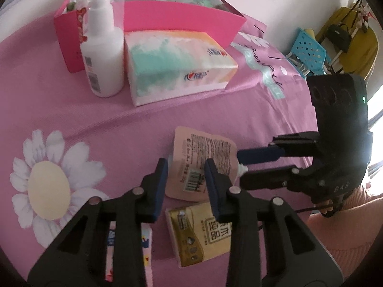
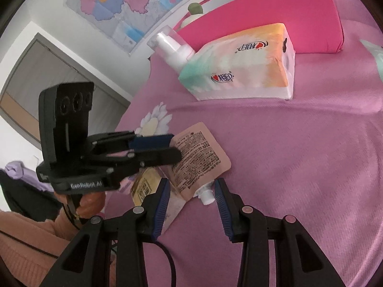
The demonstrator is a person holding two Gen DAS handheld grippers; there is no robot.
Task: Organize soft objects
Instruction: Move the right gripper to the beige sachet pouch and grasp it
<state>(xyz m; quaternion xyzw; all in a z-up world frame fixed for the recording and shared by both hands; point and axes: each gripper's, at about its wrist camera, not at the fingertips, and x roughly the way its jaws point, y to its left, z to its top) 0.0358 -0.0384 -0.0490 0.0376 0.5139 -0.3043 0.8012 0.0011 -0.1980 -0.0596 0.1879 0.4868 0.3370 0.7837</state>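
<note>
We hold both grippers parted over the flat beige spouted pouch on the pink bedsheet: our left gripper straddles its near edge, our right gripper brackets its white spout, neither gripping.

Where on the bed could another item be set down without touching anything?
Free: the pink sheet between the tissue pack and the spouted pouch, and right of that pouch. Crowded: around the pouch, where the gold packet and both grippers converge.
</note>
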